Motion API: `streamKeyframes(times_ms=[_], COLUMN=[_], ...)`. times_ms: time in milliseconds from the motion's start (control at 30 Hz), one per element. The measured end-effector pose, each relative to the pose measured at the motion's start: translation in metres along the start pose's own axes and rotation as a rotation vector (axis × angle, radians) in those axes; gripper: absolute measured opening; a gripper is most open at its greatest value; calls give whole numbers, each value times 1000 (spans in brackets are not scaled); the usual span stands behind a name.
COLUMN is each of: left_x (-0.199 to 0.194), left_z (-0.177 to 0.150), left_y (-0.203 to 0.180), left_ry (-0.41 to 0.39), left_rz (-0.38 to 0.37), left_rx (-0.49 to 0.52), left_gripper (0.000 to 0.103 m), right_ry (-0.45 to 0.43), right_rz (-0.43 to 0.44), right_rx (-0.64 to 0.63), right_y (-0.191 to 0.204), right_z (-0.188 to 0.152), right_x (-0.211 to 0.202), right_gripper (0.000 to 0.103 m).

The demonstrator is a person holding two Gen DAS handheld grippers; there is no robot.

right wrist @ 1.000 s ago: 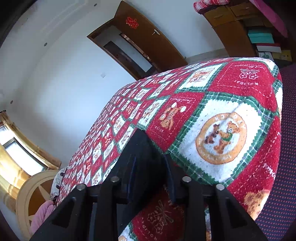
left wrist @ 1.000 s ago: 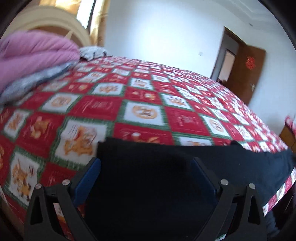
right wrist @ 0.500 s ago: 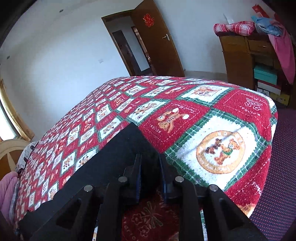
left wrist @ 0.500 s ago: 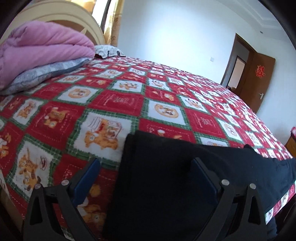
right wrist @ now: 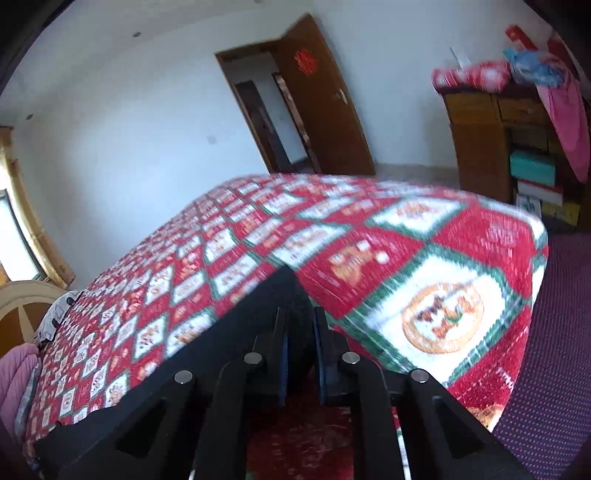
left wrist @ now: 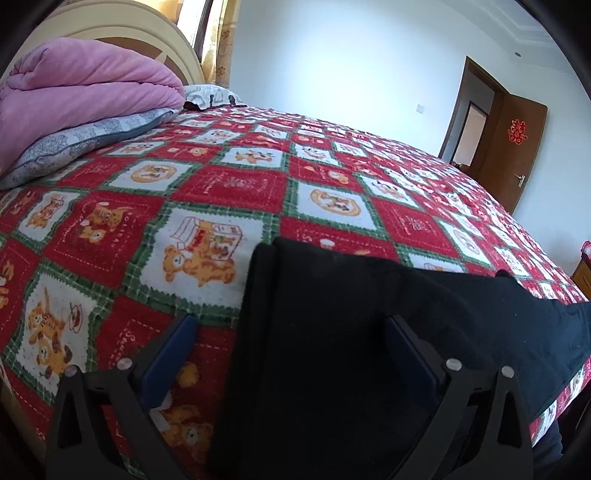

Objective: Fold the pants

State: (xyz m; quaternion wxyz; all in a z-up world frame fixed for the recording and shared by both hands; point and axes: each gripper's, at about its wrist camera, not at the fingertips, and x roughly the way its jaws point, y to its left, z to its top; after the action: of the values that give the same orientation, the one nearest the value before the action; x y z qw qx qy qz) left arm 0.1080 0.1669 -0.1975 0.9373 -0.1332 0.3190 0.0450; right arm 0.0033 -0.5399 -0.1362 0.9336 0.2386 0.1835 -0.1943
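Your right gripper [right wrist: 300, 332] has just been closing, and its jaws now pinch a fold of the black pants [right wrist: 221, 354] near the bed's foot corner. Your left gripper [left wrist: 291, 343] stands wide open, one finger over the bedspread [left wrist: 236, 184], the other over the pants' [left wrist: 351, 314] end, gripping nothing. The pants lie stretched along the bed's near edge. Farther off, a pink quilt [left wrist: 81, 88] sits on a grey pillow [left wrist: 85, 140] at the headboard [left wrist: 110, 22] end. Beyond the bed, a brown door [right wrist: 317, 99] stands open.
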Motion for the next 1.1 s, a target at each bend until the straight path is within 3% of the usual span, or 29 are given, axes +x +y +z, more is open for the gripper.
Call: streamKeyframes(times_ms=[167, 367, 733, 1100], left_x=[1, 1, 1, 1], left_z=[0, 0, -1, 0], left_y=[1, 1, 0, 0], left_ry=[0, -2, -7, -17], left_rz=[-1, -1, 1, 0], left_rx=[-4, -4, -3, -3], left_gripper=[103, 103, 103, 103], right_ry=[-93, -143, -166, -138], right_rz=[35, 74, 187, 309], right_rx=[-100, -222, -425, -532], right_y=[30, 71, 141, 194], right_z=[5, 0, -26, -56], right_x=[-25, -44, -65, -66], right_gripper=[11, 11, 11, 11])
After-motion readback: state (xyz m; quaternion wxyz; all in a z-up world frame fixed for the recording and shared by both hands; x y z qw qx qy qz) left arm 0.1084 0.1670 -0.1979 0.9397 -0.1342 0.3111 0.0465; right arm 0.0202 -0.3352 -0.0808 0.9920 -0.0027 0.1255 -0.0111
